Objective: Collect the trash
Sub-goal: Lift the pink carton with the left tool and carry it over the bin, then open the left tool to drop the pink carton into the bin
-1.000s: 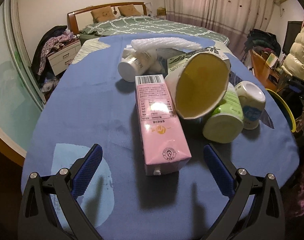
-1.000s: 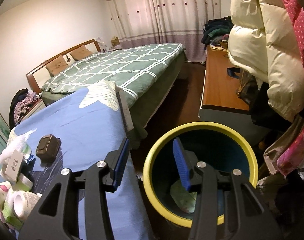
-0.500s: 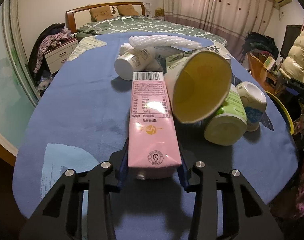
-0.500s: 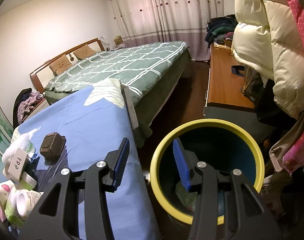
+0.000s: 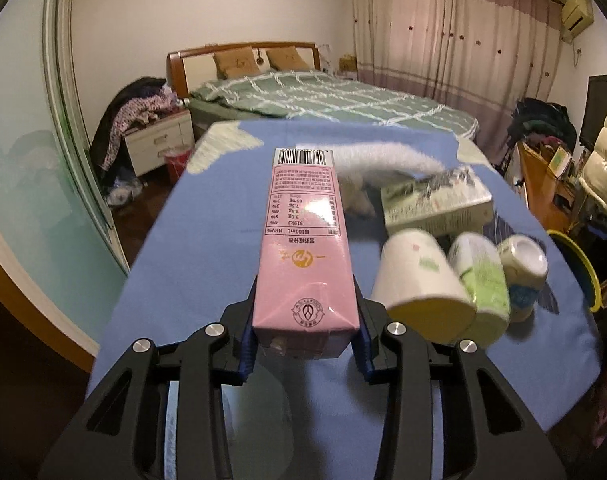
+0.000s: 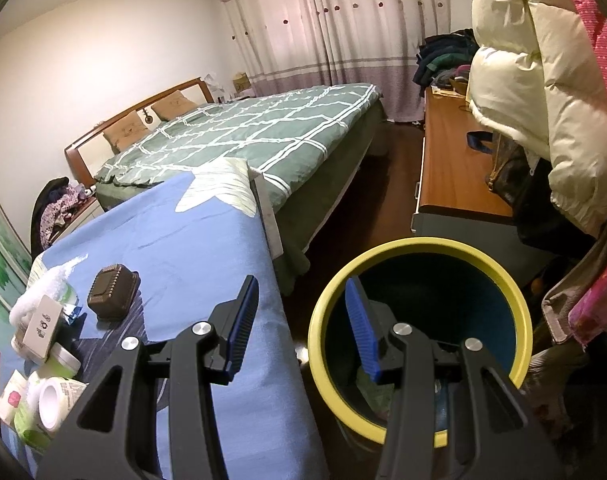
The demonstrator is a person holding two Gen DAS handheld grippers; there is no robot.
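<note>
Crowding the blue tablecloth to the right of the pink carton are a tipped paper cup, a green-labelled tub, a small white bottle, a pale green box and a blurred white foam wrap. None of them lies between the carton and the camera. The carton's long axis runs straight away from the left gripper, barcode end far, sealed end near, its near end pinched between the blue pads. A second ago those jaws stood wide apart with the carton lying flat on the cloth; now they are clamped on it and it has lifted clear. The right gripper hangs half-parted and empty at the yellow-rimmed bin, unchanged.
</note>
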